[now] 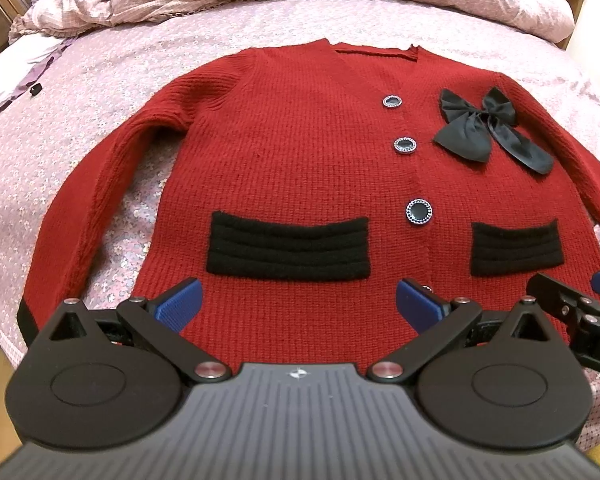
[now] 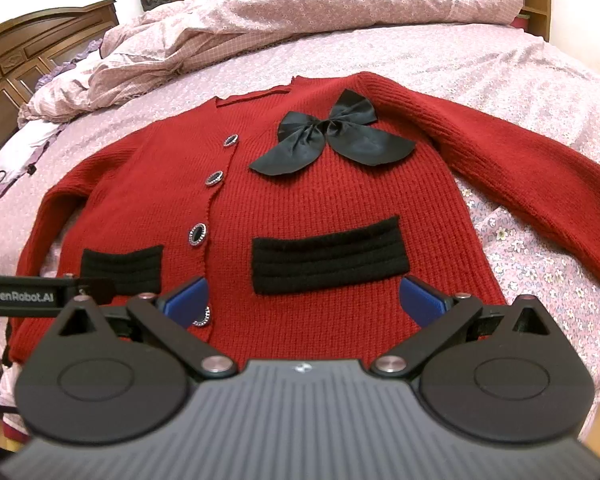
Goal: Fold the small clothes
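- Red knit wool: a small cardigan [image 1: 300, 152] lies flat and face up on the bed [image 1: 100, 72], buttoned, with its neck toward the far end and its hem toward the two claws.
- A black satin bow [image 2: 332, 136] sits on the chest beside the row of dark, shiny-rimmed buttons [image 1: 405, 145].
- Two black ribbed pockets [image 1: 288, 249] cross the lower front, one on each side of the button line.
- Both sleeves [image 2: 520, 160] are spread outward and angle down along the body, with flowered sheet showing in the gaps.
- The left claw [image 1: 298, 304] hovers over the hem below one pocket, its blue pads wide apart and holding nothing.
- The right claw [image 2: 304, 300] hovers over the hem on the bow's side, also spread wide and empty; the lowest button shows just by its pad.
- The two claws sit near each other, each visible at the edge of the other's view.
- A rumpled pink quilt [image 2: 300, 12] is heaped at the head of the bed, beyond the cardigan's neck.
- Dark carved wooden furniture [image 2: 28, 56] stands beside the bed.
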The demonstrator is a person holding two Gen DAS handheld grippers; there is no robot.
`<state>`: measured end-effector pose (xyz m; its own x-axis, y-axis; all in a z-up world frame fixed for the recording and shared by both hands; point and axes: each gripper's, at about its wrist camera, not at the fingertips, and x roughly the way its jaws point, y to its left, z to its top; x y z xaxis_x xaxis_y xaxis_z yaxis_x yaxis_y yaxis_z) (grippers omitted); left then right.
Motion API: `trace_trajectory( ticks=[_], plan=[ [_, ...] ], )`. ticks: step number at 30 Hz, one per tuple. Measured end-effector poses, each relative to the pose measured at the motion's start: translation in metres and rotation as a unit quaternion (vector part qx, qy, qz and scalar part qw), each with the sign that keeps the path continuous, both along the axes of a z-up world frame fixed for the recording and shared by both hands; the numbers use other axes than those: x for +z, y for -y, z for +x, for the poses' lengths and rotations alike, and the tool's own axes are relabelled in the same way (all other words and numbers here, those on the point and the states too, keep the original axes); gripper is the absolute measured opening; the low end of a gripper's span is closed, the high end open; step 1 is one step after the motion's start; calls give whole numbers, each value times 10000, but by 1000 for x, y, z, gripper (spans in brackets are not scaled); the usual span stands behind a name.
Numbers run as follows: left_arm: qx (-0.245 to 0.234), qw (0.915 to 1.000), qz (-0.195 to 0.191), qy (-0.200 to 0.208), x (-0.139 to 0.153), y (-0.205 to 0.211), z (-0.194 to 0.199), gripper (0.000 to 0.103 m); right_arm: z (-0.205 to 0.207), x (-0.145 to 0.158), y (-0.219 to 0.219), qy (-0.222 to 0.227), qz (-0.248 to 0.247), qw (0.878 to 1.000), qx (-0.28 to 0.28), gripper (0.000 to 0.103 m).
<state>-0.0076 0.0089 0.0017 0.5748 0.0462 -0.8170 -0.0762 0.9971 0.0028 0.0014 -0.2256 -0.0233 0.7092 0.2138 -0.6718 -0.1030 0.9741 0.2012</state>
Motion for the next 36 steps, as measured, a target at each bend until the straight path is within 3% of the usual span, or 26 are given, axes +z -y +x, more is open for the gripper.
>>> trace_trajectory(
  ticks=[22, 30, 36],
  plan=[
    [168, 9998, 32, -81, 1, 0, 7, 103, 4, 4, 14, -9, 77, 9999, -97, 103],
    [109, 9998, 132, -117, 2, 2, 19, 103, 8, 9, 44, 111, -80, 9992, -379, 103],
    [21, 9994, 304, -183, 1, 11, 38, 103, 18, 4, 80, 126, -490, 9956, -783, 103]
  ],
)
